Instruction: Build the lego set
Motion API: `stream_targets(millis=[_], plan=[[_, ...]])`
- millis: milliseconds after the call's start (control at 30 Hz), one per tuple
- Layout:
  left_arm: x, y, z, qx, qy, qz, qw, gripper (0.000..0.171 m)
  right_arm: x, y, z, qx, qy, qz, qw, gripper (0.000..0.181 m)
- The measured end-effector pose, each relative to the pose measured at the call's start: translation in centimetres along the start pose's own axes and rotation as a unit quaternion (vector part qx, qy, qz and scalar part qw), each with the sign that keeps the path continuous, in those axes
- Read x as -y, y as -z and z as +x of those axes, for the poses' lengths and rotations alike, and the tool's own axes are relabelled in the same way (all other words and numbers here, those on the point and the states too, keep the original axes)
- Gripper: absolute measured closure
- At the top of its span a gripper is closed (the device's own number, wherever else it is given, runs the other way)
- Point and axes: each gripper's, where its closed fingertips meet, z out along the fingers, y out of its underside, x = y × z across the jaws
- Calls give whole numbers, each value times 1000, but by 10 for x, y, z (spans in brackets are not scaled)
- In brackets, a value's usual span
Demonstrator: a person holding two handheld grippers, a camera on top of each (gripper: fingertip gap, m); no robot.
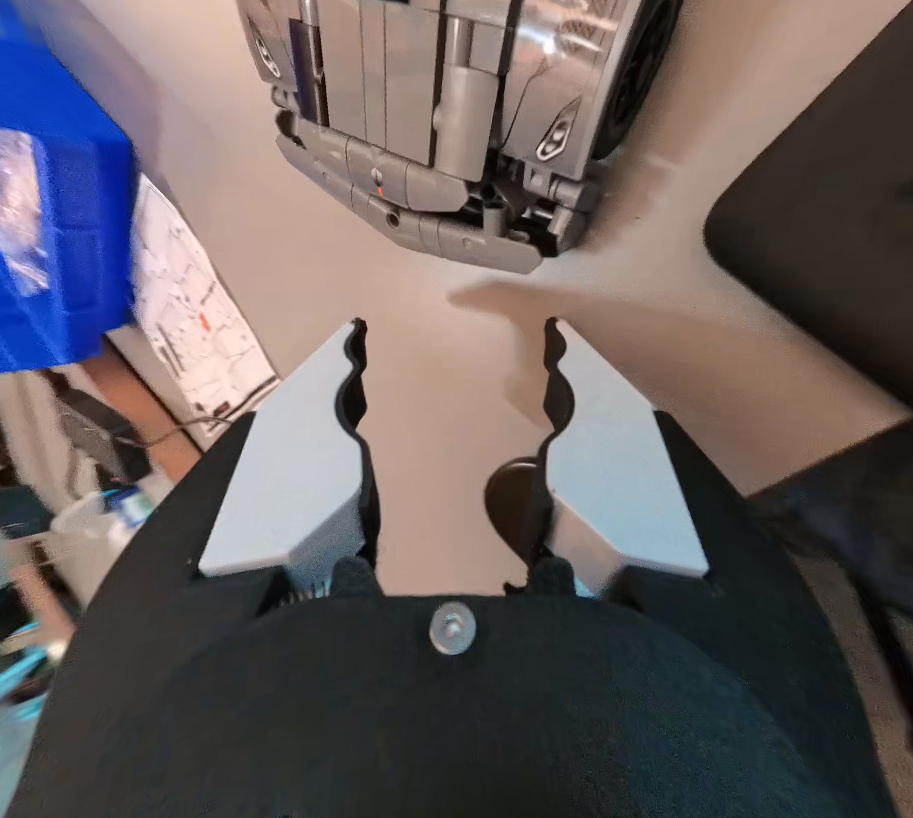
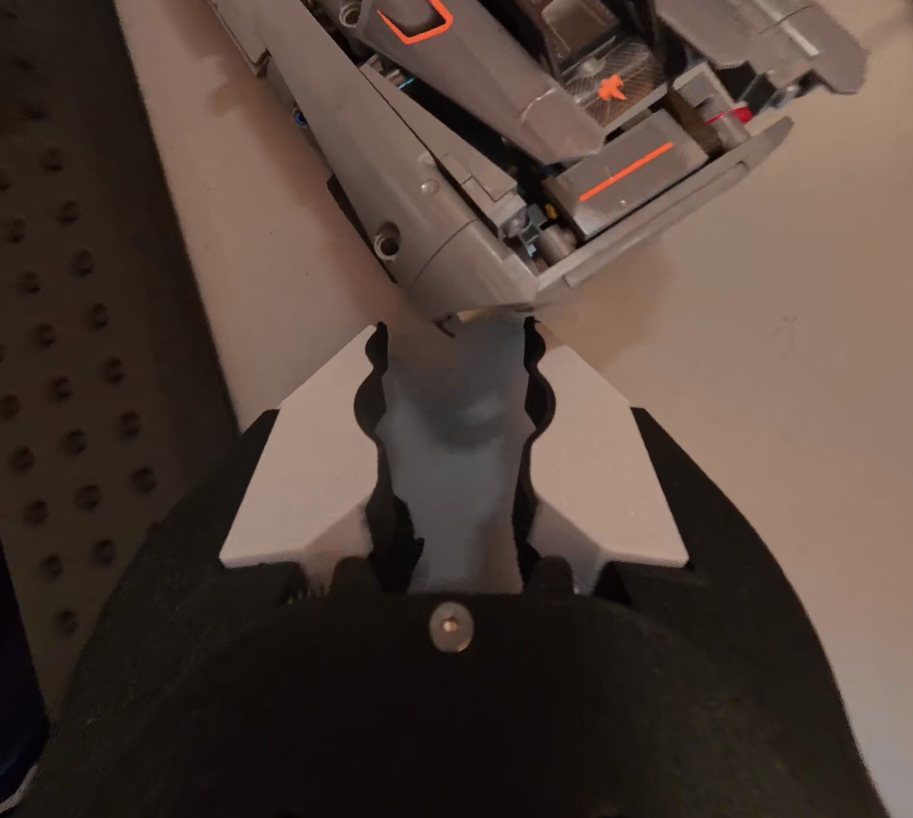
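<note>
A grey Lego sports car [image 1: 435,68] sits on a pale tabletop [image 1: 395,300], nose toward the left gripper [image 1: 454,330], which hovers spread and empty just short of the front bumper. The car lies straight ahead of these tongs, its long axis running away from them into the far part of the view, where the roof is cut off by the frame edge.

From the other end, the right gripper [image 2: 454,330] appears to pinch a long grey Lego panel [image 2: 454,448] between its 2 fingers, the tip of the piece close against the rear corner of the car [image 2: 518,127]; whether piece and car actually touch cannot be made out through the blur. The right gripper looks the nearer of the 2 to the model, so any fitting move would probably fall to it, with the left free to steady the nose.

A blue bin [image 1: 54,201] and an instruction sheet [image 1: 197,315] lie at the left; a black perforated mat [image 2: 64,300] borders the right wrist view. Motion blur smears the left edge of the left wrist view.
</note>
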Motion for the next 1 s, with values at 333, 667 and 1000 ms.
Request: stream_targets(millis=[333,667,1000], plan=[[27,-4,23,-89,164,92,978,103,13,0,2,16,-11,37,999,125],[38,-13,15,-98,176,109,973,105,14,-1,-1,14,-4,39,999,126],[36,-28,-12,-81,167,85,979,117,16,-5,-7,18,24,39,999,131]])
